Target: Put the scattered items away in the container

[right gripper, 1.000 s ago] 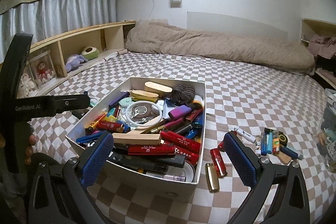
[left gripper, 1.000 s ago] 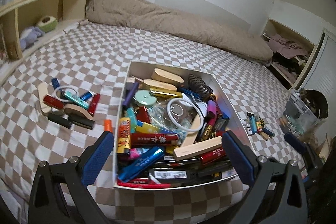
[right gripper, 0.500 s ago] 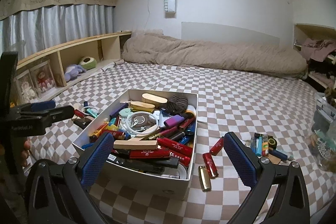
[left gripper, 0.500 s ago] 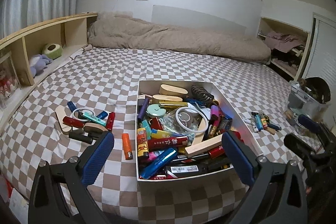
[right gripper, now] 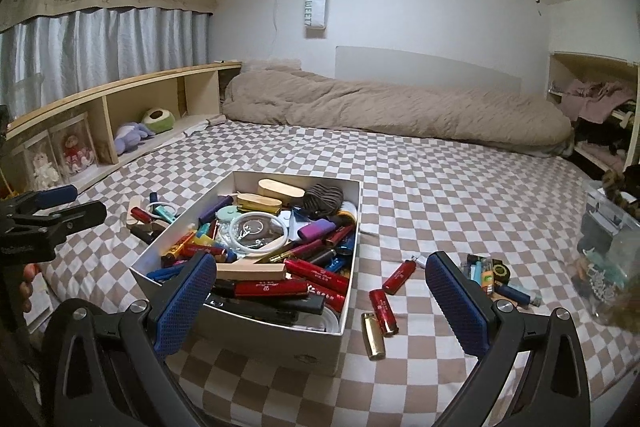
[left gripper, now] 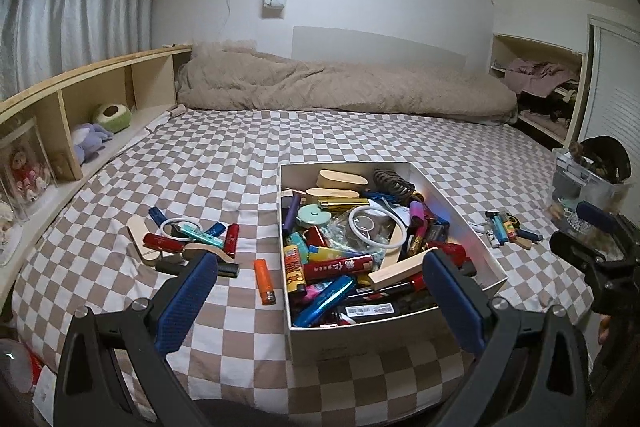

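Both grippers (left gripper: 318, 279) (right gripper: 320, 281) farther from box (left gripper: 392, 331)

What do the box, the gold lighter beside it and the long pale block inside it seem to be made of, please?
Box: probably matte white cardboard, with thin flat walls and crisp folded corners.
Gold lighter: likely polished metal, or metallised plastic; it shows bright reflections.
Pale block: apparently unfinished light wood, dull and evenly tan.

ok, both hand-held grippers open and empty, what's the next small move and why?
Probably lower the left hand-held gripper onto the orange lighter lying alone on the checkered bedspread, just left of the white cardboard box. It is the loose item closest to that gripper and clear of the pile further left, so the open jaws could likely straddle it cleanly.
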`<state>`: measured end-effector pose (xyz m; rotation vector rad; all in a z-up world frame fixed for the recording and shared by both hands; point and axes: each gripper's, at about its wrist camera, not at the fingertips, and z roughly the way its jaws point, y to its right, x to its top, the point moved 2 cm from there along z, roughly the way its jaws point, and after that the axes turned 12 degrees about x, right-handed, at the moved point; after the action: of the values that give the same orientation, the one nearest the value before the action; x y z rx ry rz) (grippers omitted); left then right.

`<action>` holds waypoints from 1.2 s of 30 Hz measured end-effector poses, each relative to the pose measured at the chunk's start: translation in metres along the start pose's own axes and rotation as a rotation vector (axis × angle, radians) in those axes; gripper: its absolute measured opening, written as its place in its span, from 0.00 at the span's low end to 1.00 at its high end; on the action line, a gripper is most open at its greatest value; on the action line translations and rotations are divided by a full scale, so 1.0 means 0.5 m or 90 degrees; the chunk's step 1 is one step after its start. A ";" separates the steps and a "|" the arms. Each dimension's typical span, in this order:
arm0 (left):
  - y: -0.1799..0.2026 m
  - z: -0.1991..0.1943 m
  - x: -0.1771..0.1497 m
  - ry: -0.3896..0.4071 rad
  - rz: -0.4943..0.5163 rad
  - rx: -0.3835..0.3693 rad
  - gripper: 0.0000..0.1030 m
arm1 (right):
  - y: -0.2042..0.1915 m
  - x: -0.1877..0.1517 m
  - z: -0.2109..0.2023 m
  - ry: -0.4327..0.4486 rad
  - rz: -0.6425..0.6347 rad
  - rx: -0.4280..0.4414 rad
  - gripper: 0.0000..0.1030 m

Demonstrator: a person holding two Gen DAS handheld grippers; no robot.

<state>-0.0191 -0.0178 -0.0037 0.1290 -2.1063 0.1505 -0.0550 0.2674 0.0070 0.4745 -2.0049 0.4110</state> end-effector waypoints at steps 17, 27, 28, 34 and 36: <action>0.000 -0.019 -0.010 0.018 0.017 0.009 1.00 | -0.006 0.000 -0.018 0.007 -0.012 -0.015 1.00; 0.005 -0.024 -0.013 0.023 0.029 0.007 1.00 | -0.002 0.000 -0.021 0.008 -0.010 -0.021 1.00; 0.005 -0.024 -0.013 0.023 0.029 0.007 1.00 | -0.002 0.000 -0.021 0.008 -0.010 -0.021 1.00; 0.006 -0.023 -0.013 0.023 0.028 0.004 1.00 | -0.004 -0.001 -0.019 0.008 -0.010 -0.023 1.00; 0.007 -0.023 -0.013 0.024 0.030 0.006 1.00 | -0.005 -0.001 -0.018 0.007 -0.012 -0.024 1.00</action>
<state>-0.0065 -0.0123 -0.0034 0.0818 -2.0725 0.1894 -0.0466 0.2697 0.0109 0.4661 -1.9926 0.3633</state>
